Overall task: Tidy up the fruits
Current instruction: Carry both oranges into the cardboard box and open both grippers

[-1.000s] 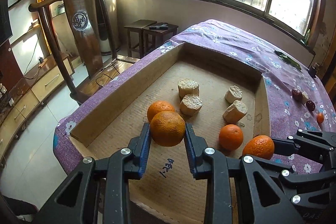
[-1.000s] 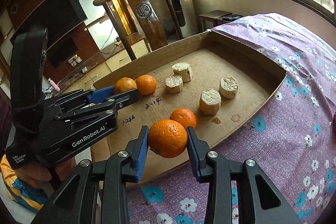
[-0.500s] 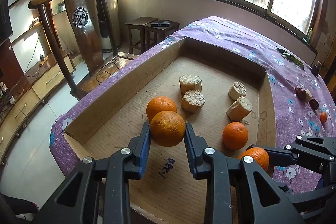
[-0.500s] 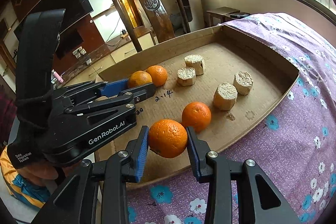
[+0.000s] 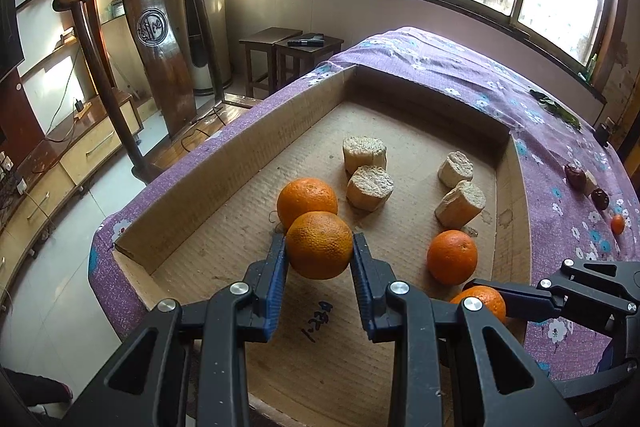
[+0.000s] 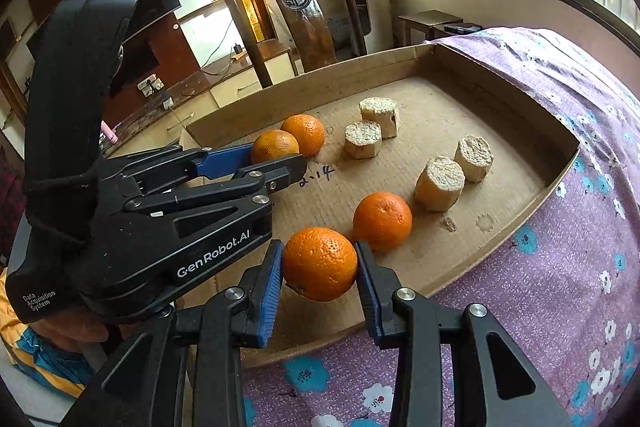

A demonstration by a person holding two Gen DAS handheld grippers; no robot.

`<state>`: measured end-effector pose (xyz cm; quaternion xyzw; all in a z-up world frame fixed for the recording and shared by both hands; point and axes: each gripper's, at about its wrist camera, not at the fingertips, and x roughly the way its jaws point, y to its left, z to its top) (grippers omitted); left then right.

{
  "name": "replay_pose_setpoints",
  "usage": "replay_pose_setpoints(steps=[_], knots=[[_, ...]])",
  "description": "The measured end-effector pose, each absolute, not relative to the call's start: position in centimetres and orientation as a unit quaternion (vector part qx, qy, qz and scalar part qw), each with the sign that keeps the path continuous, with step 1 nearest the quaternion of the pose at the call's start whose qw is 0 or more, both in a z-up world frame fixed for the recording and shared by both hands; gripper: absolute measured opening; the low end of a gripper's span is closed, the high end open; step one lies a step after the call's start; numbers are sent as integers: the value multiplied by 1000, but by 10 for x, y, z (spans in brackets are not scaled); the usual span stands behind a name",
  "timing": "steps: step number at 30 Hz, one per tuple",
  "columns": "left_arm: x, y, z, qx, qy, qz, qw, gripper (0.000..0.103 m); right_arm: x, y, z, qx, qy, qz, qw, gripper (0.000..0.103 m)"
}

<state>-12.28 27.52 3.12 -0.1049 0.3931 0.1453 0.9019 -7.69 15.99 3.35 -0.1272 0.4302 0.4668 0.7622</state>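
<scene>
Left hand-held gripper (image 5: 320, 259) clamped on round orange fruit (image 5: 319, 245), unmoved. Right hand-held gripper (image 6: 320, 267) clamped on second orange (image 6: 320, 263), now nearer shallow cardboard tray (image 6: 500, 243); placement pending.

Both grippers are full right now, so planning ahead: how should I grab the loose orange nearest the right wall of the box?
Take the loose orange across its widest middle, coming down from above and from the near side. It is round, so any pair of opposite sides should do. The bread chunk sits just behind it, and the cardboard box wall stands to its right.

Matt corrugated cardboard tray (image 5: 208, 187), dimpled glossy oranges (image 5: 319, 245), floral cloth (image 6: 560, 267), rough-cut beige chunks (image 5: 370, 187)
</scene>
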Motion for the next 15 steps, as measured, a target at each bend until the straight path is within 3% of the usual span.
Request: replay_pose_setpoints(steps=[15], knots=[[-123, 275, 29, -102, 394, 151, 901, 31, -87, 166, 34, -162, 424, 467, 759, 41]])
